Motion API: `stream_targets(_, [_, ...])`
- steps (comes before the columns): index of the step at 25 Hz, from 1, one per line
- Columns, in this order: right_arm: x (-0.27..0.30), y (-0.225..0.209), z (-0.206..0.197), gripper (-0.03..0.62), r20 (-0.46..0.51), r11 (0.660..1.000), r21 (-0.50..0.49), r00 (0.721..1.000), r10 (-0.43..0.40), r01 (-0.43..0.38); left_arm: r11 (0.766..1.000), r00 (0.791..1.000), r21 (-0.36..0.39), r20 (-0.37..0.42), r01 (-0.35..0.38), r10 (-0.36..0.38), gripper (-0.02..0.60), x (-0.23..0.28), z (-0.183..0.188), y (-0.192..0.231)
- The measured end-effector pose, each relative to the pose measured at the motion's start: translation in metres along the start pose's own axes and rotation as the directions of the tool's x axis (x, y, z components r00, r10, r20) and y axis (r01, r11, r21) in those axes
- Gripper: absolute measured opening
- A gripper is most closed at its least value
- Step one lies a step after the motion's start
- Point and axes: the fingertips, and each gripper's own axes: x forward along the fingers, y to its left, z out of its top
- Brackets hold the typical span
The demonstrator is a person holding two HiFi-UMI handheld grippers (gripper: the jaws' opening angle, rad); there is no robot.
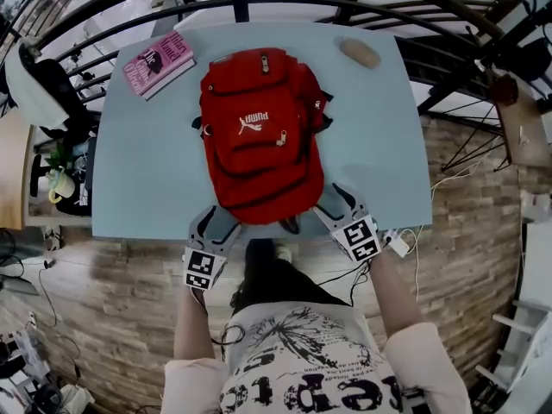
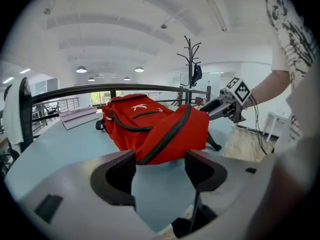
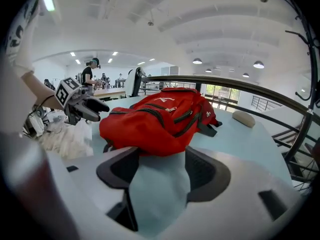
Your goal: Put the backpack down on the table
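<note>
The red backpack (image 1: pixel 259 136) lies flat on the pale blue table (image 1: pixel 147 171), front pocket up, its bottom end toward the near edge. My left gripper (image 1: pixel 216 222) sits at the near edge by the bag's bottom left corner, jaws wide apart and holding nothing. My right gripper (image 1: pixel 341 201) is by the bottom right corner, also open and holding nothing. The left gripper view has the backpack (image 2: pixel 150 129) just beyond the open left gripper (image 2: pixel 160 171), with the right gripper (image 2: pixel 227 104) across from it. In the right gripper view the backpack (image 3: pixel 165 119) rests past the open right gripper (image 3: pixel 159 171).
A pink book (image 1: pixel 158 63) lies at the table's far left corner and a beige oval object (image 1: pixel 360 53) at the far right. A dark curved railing (image 1: pixel 259 3) runs behind the table. A coat stand (image 2: pixel 190 69) rises beyond it. Cables lie on the floor to the right.
</note>
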Motion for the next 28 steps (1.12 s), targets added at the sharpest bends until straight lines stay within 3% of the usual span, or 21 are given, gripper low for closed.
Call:
stream_targets(2, [-0.011,0.002,0.001,0.265,0.007,1.000,0.011,1.000,-0.015,0.015,1.000,0.999,-0.027,0.031,-0.010,0.011,0.281,-0.012,0.006,-0.003])
stream_targets(7, [-0.038,0.003,0.036,0.201,0.150,0.992,0.116,0.987,-0.057,0.040,0.997,0.994,-0.059,0.100,-0.043,0.049,0.276,-0.033,0.047,-0.008])
stream_targets(11, [-0.046,0.003,0.070,0.169,0.206,0.997,0.066,0.977,-0.057,0.044,0.994,0.973,-0.055,0.204,-0.098,0.107,0.144,-0.046,0.093,-0.003])
stream_targets(17, [-0.075,-0.015,0.127,0.001,0.317,0.986,0.086,0.934,-0.163,0.142,0.974,0.904,-0.062,0.363,-0.217,0.225,0.037,-0.071,0.167,0.006])
stream_targets(21, [-0.103,-0.018,0.176,-0.009,0.433,0.978,0.083,0.877,-0.208,0.191,0.961,0.865,-0.018,0.431,-0.276,0.257,0.025,-0.094,0.218,0.004])
stream_targets(25, [-0.124,-0.011,0.219,-0.009,0.518,0.980,0.066,0.833,-0.195,0.188,0.942,0.792,-0.040,0.529,-0.334,0.304,0.018,-0.121,0.269,0.004])
stream_targets(28, [-0.133,-0.002,0.240,-0.009,0.559,0.982,0.046,0.810,-0.175,0.181,0.919,0.758,-0.036,0.553,-0.392,0.345,0.015,-0.135,0.290,0.007])
